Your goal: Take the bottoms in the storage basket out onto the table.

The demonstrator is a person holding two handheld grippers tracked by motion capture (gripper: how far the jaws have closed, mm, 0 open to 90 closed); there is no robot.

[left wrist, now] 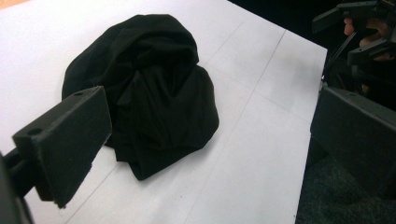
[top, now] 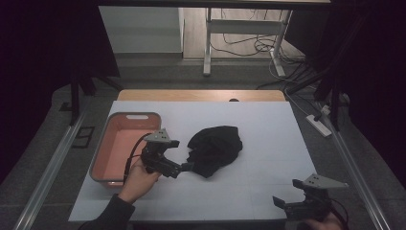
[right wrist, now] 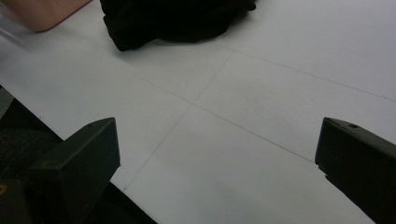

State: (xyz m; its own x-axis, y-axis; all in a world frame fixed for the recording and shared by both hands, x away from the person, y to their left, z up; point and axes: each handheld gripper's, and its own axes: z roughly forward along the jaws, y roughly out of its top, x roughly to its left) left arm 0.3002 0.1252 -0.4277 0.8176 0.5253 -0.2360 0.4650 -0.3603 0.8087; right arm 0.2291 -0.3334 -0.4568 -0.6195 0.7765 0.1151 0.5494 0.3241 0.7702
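A crumpled black cloth lies near the middle of the white table. My left gripper is at the cloth's near-left edge, held by a hand, its tips close against the fabric. In the left gripper view the cloth lies ahead between the wide-apart jaws of the open left gripper, nothing clamped. My right gripper is open at the table's near right corner, well away from the cloth. In the right gripper view the right gripper frames bare table, with the cloth at the top.
A pink bin with a grey rim stands at the table's left side, just behind the left hand. The table's front edge runs close under the right gripper. Desk legs and cables lie on the floor beyond the table.
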